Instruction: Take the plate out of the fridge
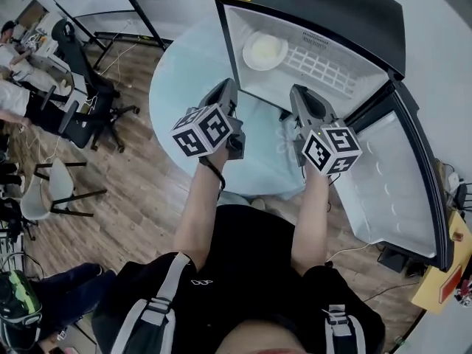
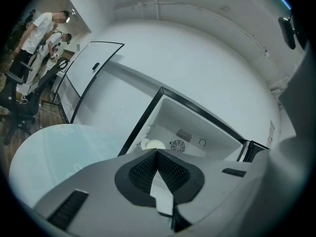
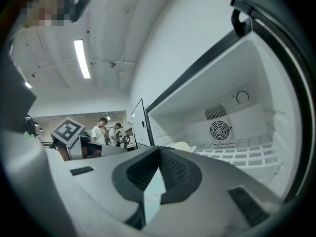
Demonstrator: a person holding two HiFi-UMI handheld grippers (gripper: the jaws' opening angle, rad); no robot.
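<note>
A pale round plate (image 1: 265,50) lies on the white wire shelf (image 1: 324,68) at the left of the open black fridge (image 1: 324,6). It also shows as plate (image 2: 154,144) just past the left jaws and as plate (image 3: 181,145) in the right gripper view. My left gripper (image 1: 227,88) is shut and empty, held over the table just outside the fridge mouth, below the plate. My right gripper (image 1: 298,94) is shut and empty too, at the fridge's front edge, to the right of the plate. Both gripper views, left gripper (image 2: 157,154) and right gripper (image 3: 159,149), look into the fridge.
The fridge stands on a round glass table (image 1: 184,80), its door (image 1: 398,175) swung open to the right. Office chairs (image 1: 88,102) and people stand at the left over a wooden floor. A cardboard box (image 1: 442,279) sits at the lower right.
</note>
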